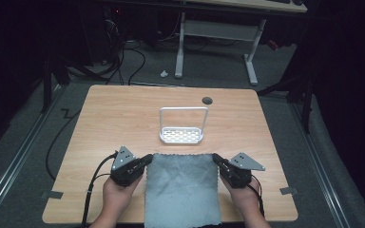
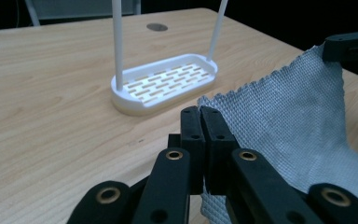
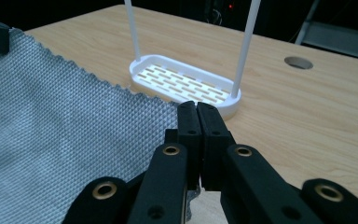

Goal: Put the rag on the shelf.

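**Cloth pinched at both far corners**

Dark room, wooden table: left gripper and right gripper are each clamping a far corner of the grey cloth, just before the white rack. Likely next: lifting evenly toward its bar.

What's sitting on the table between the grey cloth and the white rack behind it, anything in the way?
Nothing visible. The left gripper and right gripper each pinch a far corner of the grey cloth, and only bare wood of the table lies between its far edge and the white rack.
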Available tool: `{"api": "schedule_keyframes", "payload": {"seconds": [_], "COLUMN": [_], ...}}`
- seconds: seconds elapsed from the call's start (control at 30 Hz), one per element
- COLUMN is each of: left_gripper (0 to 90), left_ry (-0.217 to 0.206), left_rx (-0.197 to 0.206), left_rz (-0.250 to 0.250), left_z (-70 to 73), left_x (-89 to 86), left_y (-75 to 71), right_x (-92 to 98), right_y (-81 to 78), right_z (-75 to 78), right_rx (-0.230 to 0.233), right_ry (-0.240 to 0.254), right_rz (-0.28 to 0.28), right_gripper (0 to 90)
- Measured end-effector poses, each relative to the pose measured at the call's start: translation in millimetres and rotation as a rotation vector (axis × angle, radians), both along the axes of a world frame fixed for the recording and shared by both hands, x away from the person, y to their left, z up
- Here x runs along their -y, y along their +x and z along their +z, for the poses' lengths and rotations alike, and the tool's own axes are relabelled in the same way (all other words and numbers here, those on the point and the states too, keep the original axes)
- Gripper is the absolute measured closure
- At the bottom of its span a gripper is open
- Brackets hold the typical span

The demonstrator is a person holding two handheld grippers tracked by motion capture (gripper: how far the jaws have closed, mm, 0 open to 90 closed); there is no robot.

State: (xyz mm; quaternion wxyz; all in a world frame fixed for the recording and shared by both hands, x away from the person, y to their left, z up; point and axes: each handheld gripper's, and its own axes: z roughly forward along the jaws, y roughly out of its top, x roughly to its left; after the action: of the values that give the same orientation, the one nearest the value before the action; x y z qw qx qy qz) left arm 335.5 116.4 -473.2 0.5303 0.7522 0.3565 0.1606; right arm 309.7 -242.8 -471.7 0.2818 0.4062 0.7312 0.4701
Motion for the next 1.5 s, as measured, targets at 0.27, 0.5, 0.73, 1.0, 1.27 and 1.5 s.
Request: {"api": "schedule_keyframes", "payload": {"seconds": [0.27,0.5,0.73,1.0,1.27,1.5], "left_gripper": [88.3,88.6,88.7,88.8,88.8,89.0], "left_ry": [-0.029,-0.033,-0.045,-0.061,-0.058,-0.044], "left_rx": [0.049,0.092,0.142,0.197,0.25,0.28], "left_rz": [-0.001,-0.004,-0.004,-0.003,-0.008,0.006], "left_z": [14.2,28.4,47.6,70.4,91.1,104.8], "left_x": [-0.6,-0.1,-0.6,-0.1,2.3,5.4], "left_y": [-5.4,-5.7,-7.1,-4.9,0.8,14.4], "right_x": [1.6,0.3,-1.4,4.4,8.0,8.9], "right_y": [-4.5,-6.7,-8.5,-7.9,-4.5,4.7], "right_z": [15.0,31.0,49.5,70.7,89.2,102.5], "right_rx": [0.052,0.102,0.153,0.2,0.252,0.271], "right_ry": [0.023,0.039,0.055,0.079,0.087,0.107], "right_rz": [-0.005,-0.003,0.005,-0.006,-0.008,-0.011], "right_gripper": [89.8,89.8,89.8,89.9,89.9,90.0]}}
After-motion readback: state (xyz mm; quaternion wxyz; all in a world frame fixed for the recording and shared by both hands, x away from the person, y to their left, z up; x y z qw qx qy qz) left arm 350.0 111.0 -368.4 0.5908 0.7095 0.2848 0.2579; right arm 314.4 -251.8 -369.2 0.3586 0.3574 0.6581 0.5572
